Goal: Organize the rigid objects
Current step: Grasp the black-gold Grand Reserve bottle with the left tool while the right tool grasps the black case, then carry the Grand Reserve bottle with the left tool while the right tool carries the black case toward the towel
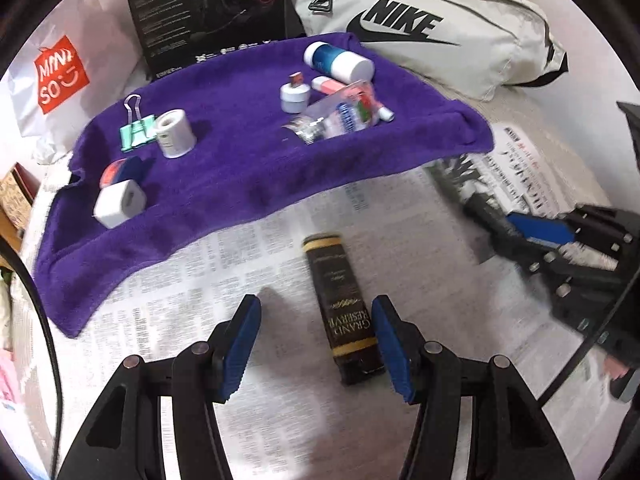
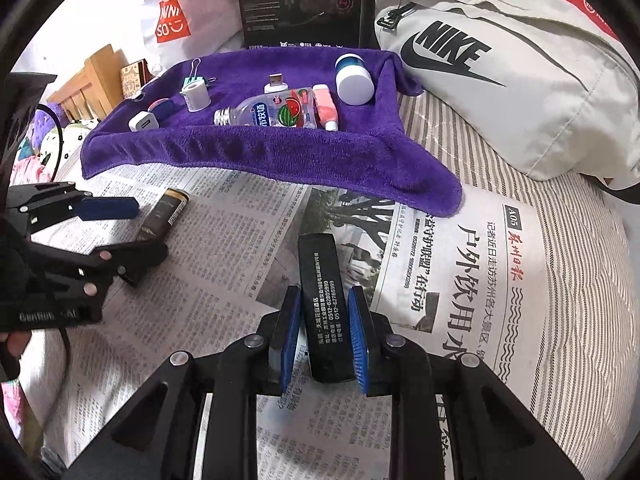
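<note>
A purple towel (image 1: 248, 168) lies on the bed and carries several small objects: a white jar (image 1: 338, 62), a clear plastic bottle (image 1: 340, 114), a white tape roll (image 1: 175, 133), a green binder clip (image 1: 138, 130) and a white charger (image 1: 120, 203). My left gripper (image 1: 316, 344) is open, with a dark "Grand Reserve" box (image 1: 344, 312) lying on the newspaper between its fingers, against the right one. My right gripper (image 2: 326, 340) is shut on a black rectangular case (image 2: 322, 300). The towel (image 2: 280, 152) and the dark box (image 2: 166, 216) also show in the right wrist view.
Newspaper (image 2: 460, 272) covers the striped bedding in front of the towel. A grey Nike bag (image 2: 500, 80), a black product box (image 2: 300, 0) and a white Miniso bag (image 1: 56, 76) stand behind the towel. A wooden bed frame (image 2: 88, 80) lies at the left.
</note>
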A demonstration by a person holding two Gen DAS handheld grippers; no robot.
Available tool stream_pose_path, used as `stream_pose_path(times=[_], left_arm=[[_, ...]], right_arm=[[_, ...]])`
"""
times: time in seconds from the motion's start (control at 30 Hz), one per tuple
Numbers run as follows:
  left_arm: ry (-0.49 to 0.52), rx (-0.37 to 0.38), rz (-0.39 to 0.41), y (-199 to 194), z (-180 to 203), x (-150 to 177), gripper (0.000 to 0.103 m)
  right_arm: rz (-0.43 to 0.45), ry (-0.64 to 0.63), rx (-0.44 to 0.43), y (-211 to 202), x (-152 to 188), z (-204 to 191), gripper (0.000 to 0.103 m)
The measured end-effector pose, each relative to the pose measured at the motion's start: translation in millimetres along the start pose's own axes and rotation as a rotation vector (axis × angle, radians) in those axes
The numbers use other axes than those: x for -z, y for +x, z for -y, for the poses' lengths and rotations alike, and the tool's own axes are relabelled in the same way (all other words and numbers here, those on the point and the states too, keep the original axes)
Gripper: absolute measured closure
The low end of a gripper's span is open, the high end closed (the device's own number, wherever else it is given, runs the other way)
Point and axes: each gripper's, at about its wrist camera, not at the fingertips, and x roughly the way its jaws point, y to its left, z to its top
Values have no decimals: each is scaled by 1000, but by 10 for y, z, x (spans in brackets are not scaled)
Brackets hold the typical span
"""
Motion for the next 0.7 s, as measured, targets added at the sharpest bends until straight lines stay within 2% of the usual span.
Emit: stream_pose_path(times=[0.17,0.37,0.5,0.63,0.7], left_arm=[[-10,0,11,-35,-162,78,47],[36,11,33,-16,-92,48,47],[56,34,43,0,-35,13,54],[85,53,44,9,32,-21,68],[91,57,46,1,45,-14,72]], right_arm=[[15,10,-2,-19,36,15,79],[24,14,5,-24,49,8,79],[31,21,3,-31,61,14,79],[35,18,5,-30,66,14,79],[35,19,5,-30,66,14,79]])
